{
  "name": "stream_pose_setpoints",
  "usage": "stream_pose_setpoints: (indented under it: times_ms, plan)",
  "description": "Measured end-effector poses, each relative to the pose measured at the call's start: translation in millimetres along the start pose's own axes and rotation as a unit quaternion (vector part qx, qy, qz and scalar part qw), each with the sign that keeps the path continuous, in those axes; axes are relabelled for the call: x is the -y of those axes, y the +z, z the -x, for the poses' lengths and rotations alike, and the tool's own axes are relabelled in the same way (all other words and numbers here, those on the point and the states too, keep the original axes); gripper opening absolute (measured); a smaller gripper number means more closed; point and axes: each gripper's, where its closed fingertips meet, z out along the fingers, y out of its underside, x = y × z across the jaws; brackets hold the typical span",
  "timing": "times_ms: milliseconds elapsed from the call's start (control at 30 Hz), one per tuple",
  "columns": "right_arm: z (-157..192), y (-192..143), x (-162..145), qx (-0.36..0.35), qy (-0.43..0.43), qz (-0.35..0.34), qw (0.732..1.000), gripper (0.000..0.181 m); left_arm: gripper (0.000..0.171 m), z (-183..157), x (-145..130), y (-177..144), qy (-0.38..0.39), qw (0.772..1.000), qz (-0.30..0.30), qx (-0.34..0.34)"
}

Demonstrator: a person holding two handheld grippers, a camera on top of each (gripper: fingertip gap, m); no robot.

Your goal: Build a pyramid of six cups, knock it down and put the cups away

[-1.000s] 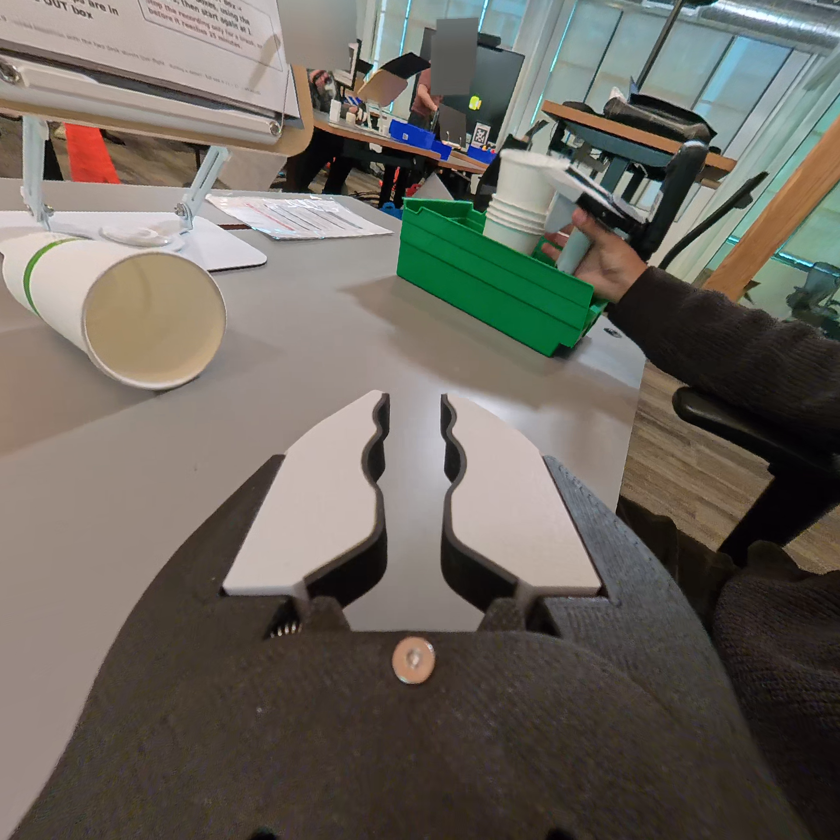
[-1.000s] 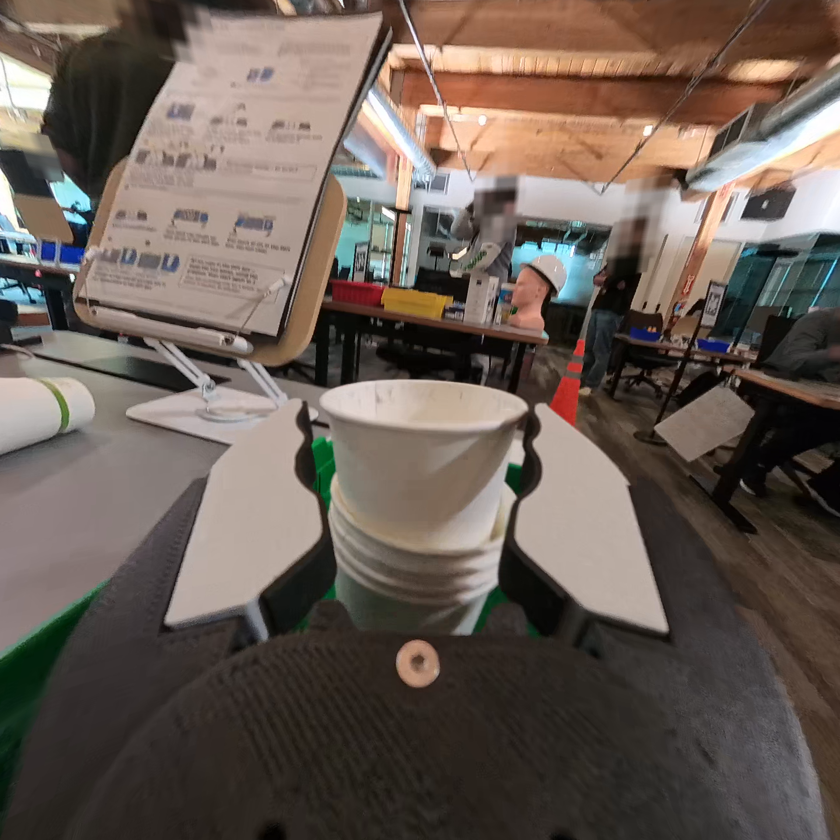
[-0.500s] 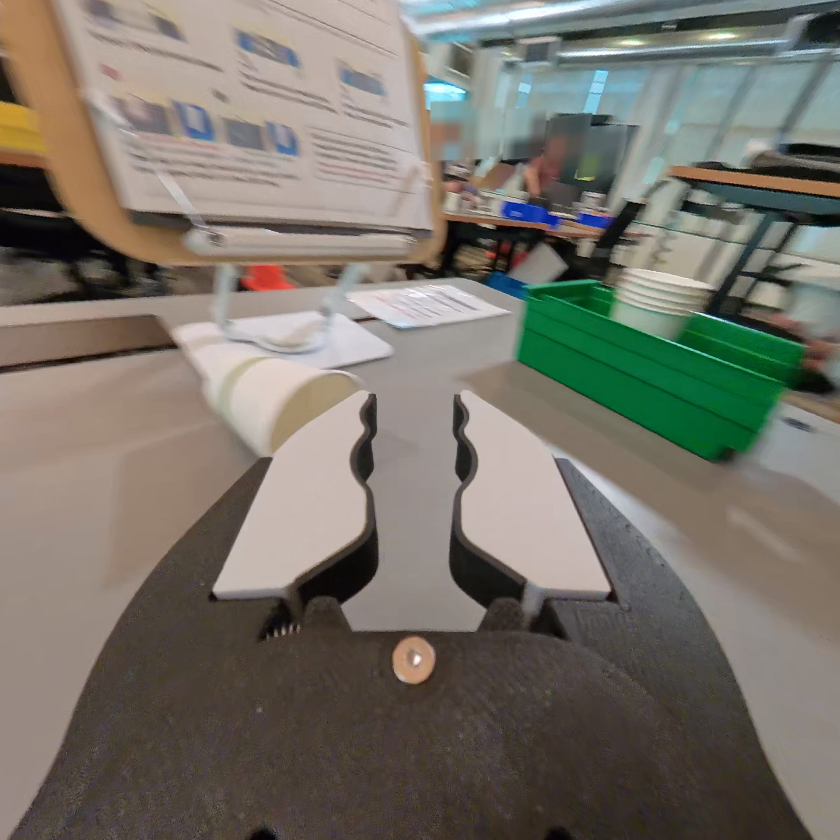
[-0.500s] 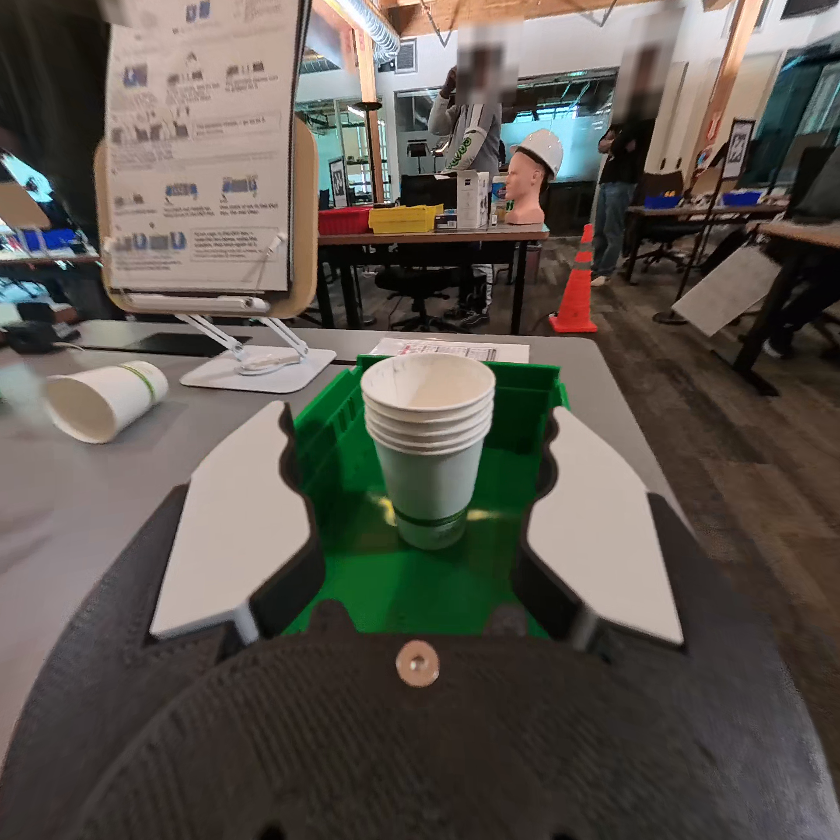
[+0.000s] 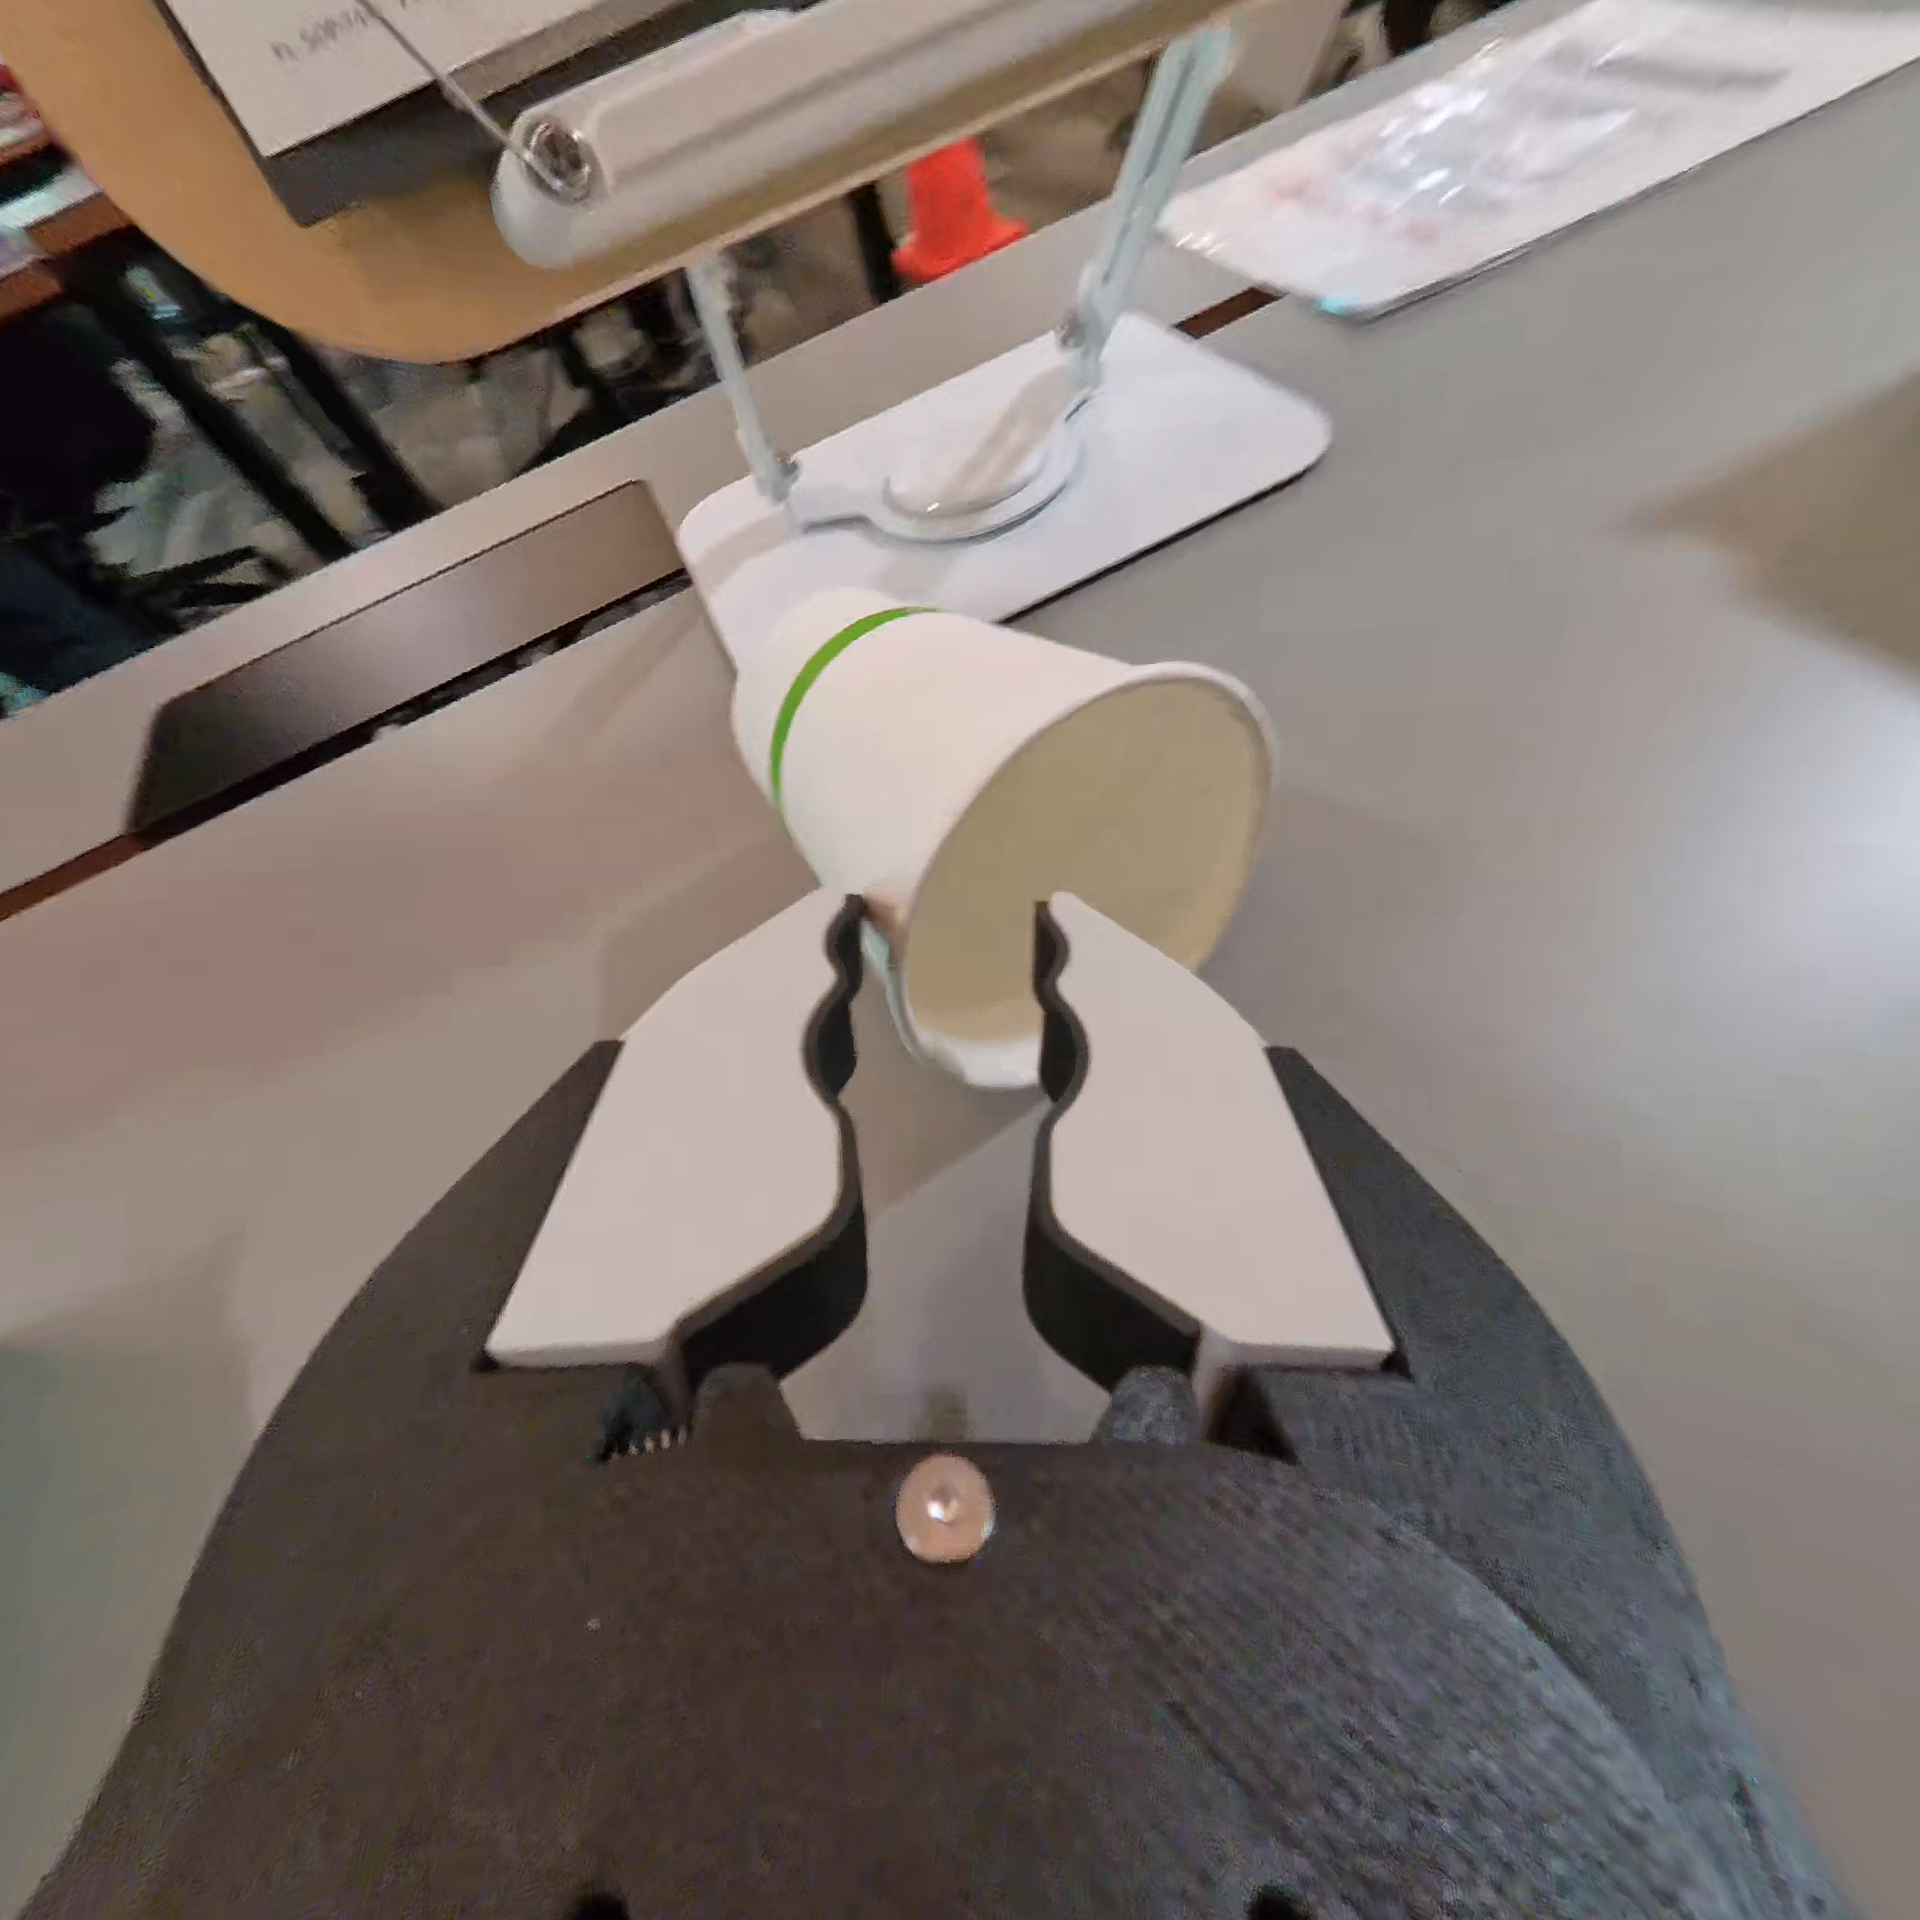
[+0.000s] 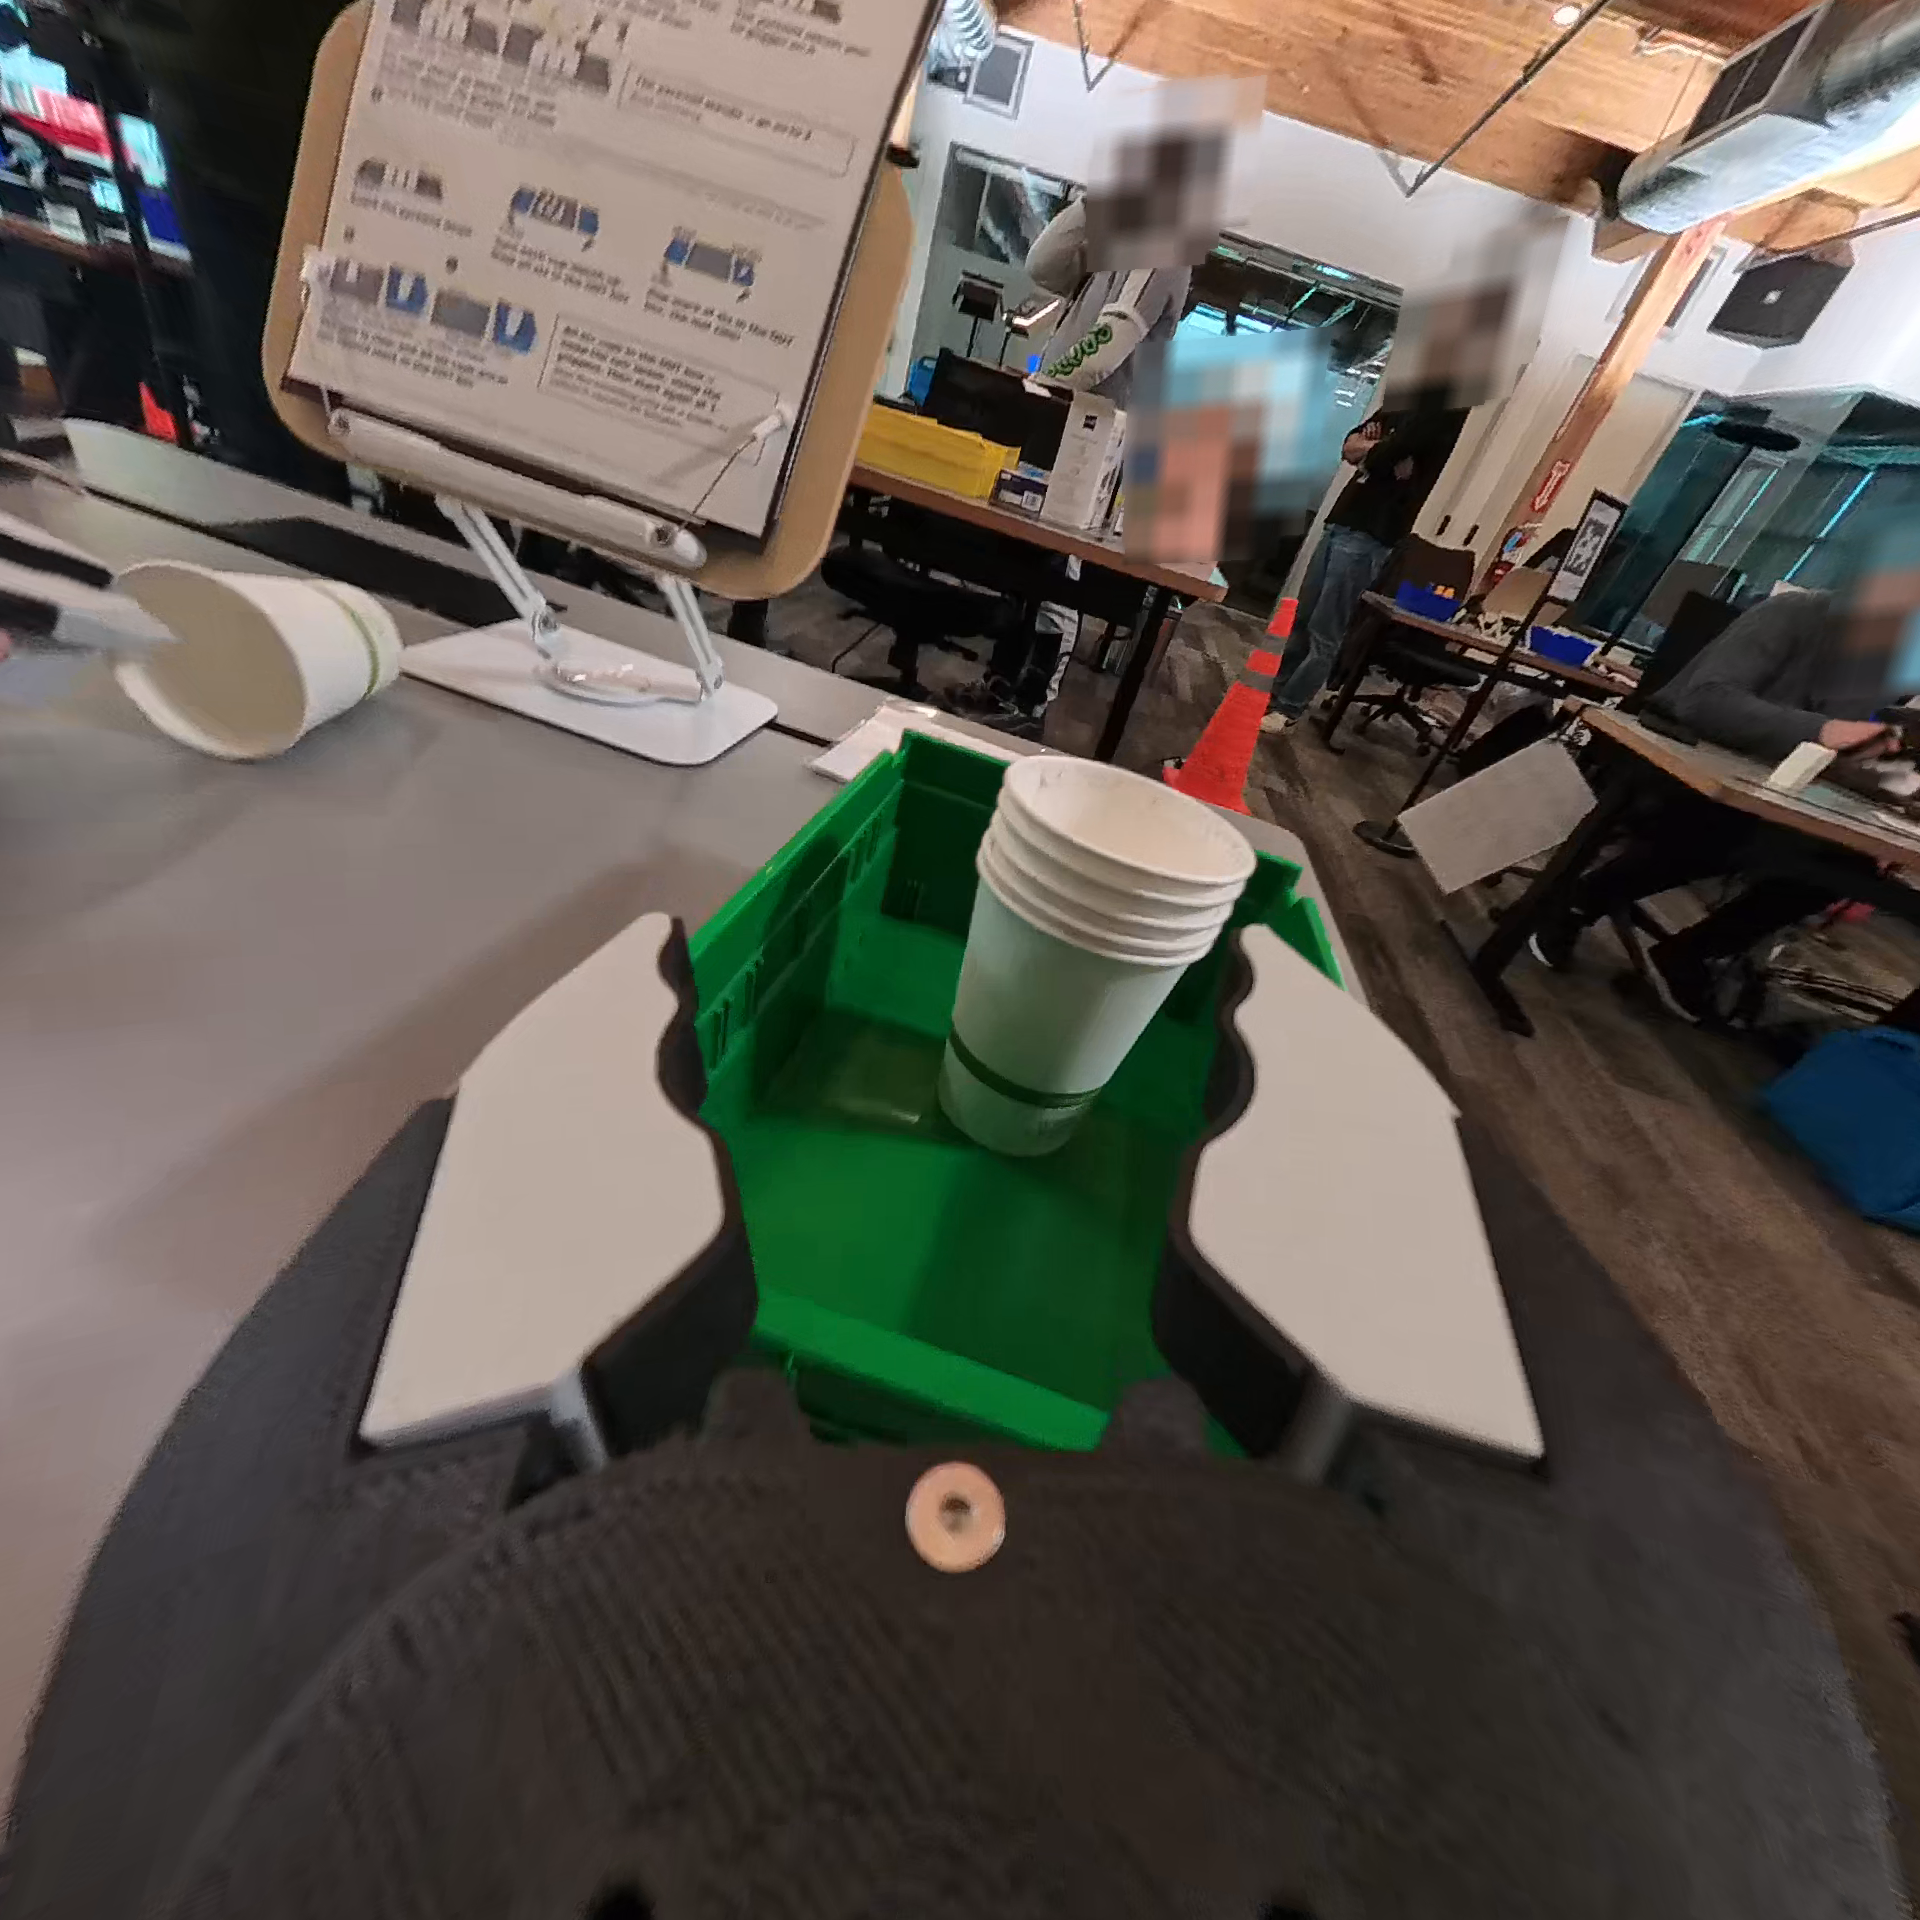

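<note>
- Looks like an open-plan workshop/lab space: wooden ceiling beams [image 6: 1455, 114] and ducting way above the jaws
- Rows of work desks [image 6: 1039, 520] beyond them, with storage bins
- Orange traffic cone [image 6: 1236, 717] on the floor past the jaws, to their right

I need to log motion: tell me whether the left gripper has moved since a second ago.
Yes. The left gripper has closed in on the lying paper cup by the document stand's base, its fingertips now straddling the cup's rim.
</note>
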Motion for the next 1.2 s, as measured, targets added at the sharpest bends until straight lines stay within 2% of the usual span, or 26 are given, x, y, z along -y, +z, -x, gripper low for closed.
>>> stream_pose_setpoints:
  times_ms: [67, 167, 333, 433, 500, 600, 667, 767, 867, 967, 1033, 1133, 1200]
  plan:
    - [7, -2, 0, 0.004, -0.006, 0.004, 1.000, 0.095, 0.010, 7, 1, 5, 0.000, 1.000, 0.005, 0.029]
    - [15, -4, 12, 0.005, -0.006, -0.017, 1.000, 0.090, 0.004, 1, 12, 3, -0.031, 0.999, -0.018, -0.004]
    - [45, -1, 39, 0.056, -0.001, -0.051, 0.997, 0.077, 0.004, -23, 37, -20, -0.101, 0.981, -0.095, -0.138]
    - [78, 8, 48, 0.120, -0.014, -0.046, 0.992, 0.079, 0.004, -37, 43, -38, -0.144, 0.954, -0.122, -0.233]
    - [99, 16, 53, 0.148, -0.037, -0.043, 0.987, 0.087, 0.004, -43, 49, -54, -0.190, 0.925, -0.141, -0.297]
    - [131, 29, 59, 0.169, -0.104, -0.054, 0.979, 0.092, 0.004, -40, 58, -83, -0.261, 0.879, -0.178, -0.358]
    - [157, 38, 57, 0.186, -0.158, -0.046, 0.969, 0.095, 0.004, -37, 57, -99, -0.280, 0.861, -0.184, -0.383]
    - [197, 49, 52, 0.210, -0.242, -0.041, 0.946, 0.080, 0.004, -36, 44, -113, -0.267, 0.869, -0.170, -0.381]
    - [246, 50, 49, 0.260, -0.306, -0.072, 0.913, 0.051, 0.004, -38, 28, -122, -0.244, 0.890, -0.152, -0.354]
    - [289, 54, 38, 0.311, -0.316, -0.071, 0.893, 0.059, 0.004, -50, 19, -139, -0.248, 0.885, -0.137, -0.371]
    - [309, 59, 32, 0.332, -0.308, -0.067, 0.889, 0.074, 0.004, -60, 13, -150, -0.250, 0.880, -0.128, -0.384]
    - [327, 67, 30, 0.342, -0.295, -0.075, 0.889, 0.095, 0.004, -75, 3, -162, -0.214, 0.890, -0.111, -0.387]
    - [339, 67, 28, 0.364, -0.285, -0.074, 0.883, 0.093, 0.004, -85, 0, -172, -0.197, 0.891, -0.109, -0.393]
